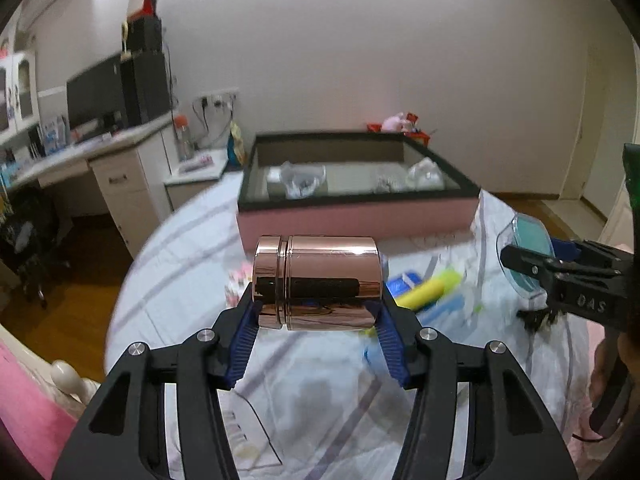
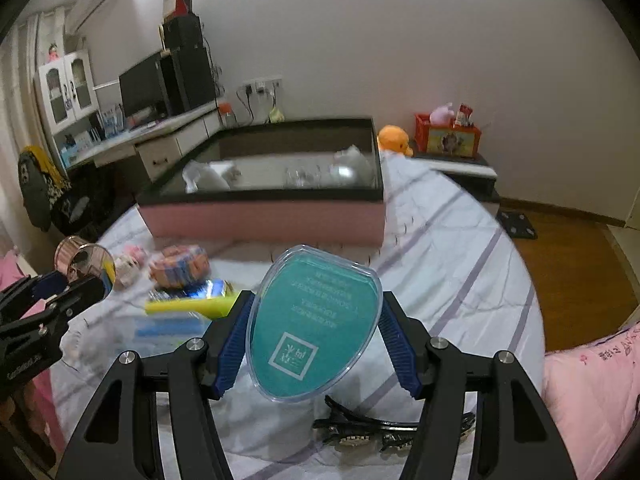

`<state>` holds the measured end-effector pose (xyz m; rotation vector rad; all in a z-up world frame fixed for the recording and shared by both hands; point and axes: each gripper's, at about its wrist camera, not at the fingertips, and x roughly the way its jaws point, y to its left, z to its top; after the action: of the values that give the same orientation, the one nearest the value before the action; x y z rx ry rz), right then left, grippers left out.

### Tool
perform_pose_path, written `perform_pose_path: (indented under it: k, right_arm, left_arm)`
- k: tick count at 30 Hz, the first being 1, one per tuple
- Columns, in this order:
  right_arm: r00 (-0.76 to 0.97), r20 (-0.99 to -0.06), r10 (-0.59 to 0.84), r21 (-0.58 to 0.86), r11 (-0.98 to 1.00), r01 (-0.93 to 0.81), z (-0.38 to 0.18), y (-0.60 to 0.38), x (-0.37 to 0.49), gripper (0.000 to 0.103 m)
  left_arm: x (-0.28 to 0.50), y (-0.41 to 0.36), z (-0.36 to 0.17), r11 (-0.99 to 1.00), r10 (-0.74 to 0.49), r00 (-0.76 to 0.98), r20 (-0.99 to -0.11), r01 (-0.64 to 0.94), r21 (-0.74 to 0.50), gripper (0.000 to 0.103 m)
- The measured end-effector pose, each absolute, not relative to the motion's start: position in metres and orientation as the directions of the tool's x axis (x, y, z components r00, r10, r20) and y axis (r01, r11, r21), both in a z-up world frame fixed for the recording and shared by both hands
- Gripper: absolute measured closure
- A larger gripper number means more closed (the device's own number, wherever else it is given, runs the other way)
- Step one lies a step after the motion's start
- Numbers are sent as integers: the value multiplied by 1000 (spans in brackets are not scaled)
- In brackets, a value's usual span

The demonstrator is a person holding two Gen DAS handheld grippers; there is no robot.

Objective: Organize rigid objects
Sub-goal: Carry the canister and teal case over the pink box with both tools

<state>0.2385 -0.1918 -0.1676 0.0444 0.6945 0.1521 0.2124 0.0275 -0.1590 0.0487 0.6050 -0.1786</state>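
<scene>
We've got both tools loaded and up off the bed (image 2: 460, 240): our left tool (image 1: 318, 312) is pinching a rose-gold metal canister (image 1: 316, 282) by its two ends, so its long axis lies crosswise, left to right between the blue pads (image 1: 242, 344), and our right tool (image 2: 316, 336) is clamping a clear oval case with a teal insert (image 2: 316, 324) by its side edges, long axis pointing away from us. What matters now is the pink box with the black rim (image 1: 356, 220), and it sits straight ahead of both tools, farther along the bed, open side up with a few clear bags already in it. From the left wrist view the box lies dead ahead of the canister; from the right wrist view it's ahead and slightly left. We'd judge the left tool nearer, so it likely goes first: forward, over the near wall. A black hair clip (image 2: 384, 430) and the yellow and blue items (image 2: 188, 304) wait on the bed below.
</scene>
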Motion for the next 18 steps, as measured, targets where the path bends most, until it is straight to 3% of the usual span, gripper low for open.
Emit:
perform_pose_path:
  k: [11, 18]
  right_arm:
    - [876, -442, 192, 88, 981, -170, -95, -172, 217, 40]
    - [902, -379, 205, 80, 979, -189, -70, -163, 224, 40]
  left_arm:
    - [209, 17, -88, 989, -110, 909, -403, 139, 44, 48]
    - [217, 13, -62, 988, -121, 931, -346, 146, 47, 48]
